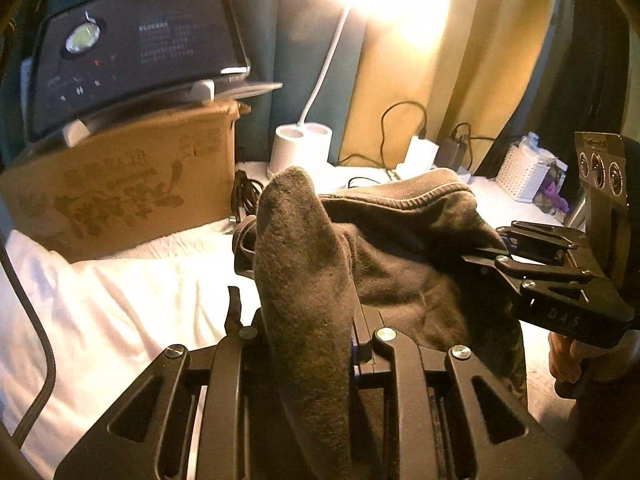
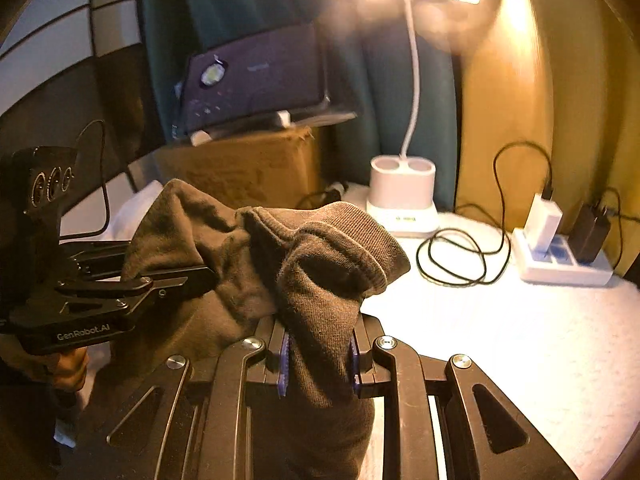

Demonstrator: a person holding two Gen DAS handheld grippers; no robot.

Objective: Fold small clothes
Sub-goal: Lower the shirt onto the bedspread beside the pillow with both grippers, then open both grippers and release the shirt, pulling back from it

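A dark grey-brown sock (image 1: 400, 248) hangs stretched between my two grippers above the white cloth surface (image 1: 120, 300). In the left wrist view my left gripper (image 1: 304, 324) is shut on the toe end, which sticks up past the fingers. My right gripper (image 1: 482, 258) comes in from the right, pinching the sock's other end. In the right wrist view my right gripper (image 2: 319, 360) is shut on the ribbed cuff of the sock (image 2: 340, 264), blue pads pressing either side. At the left, the left gripper (image 2: 206, 278) clamps the far part. A hand holds each handle.
A cardboard box (image 1: 120, 192) with a black device (image 1: 132, 52) on top stands at the back left. Behind the sock are a white lamp base (image 1: 300, 148), a coiled black cable (image 2: 460, 256), a power strip with chargers (image 2: 560, 260) and a white basket (image 1: 520, 172). Curtains hang behind.
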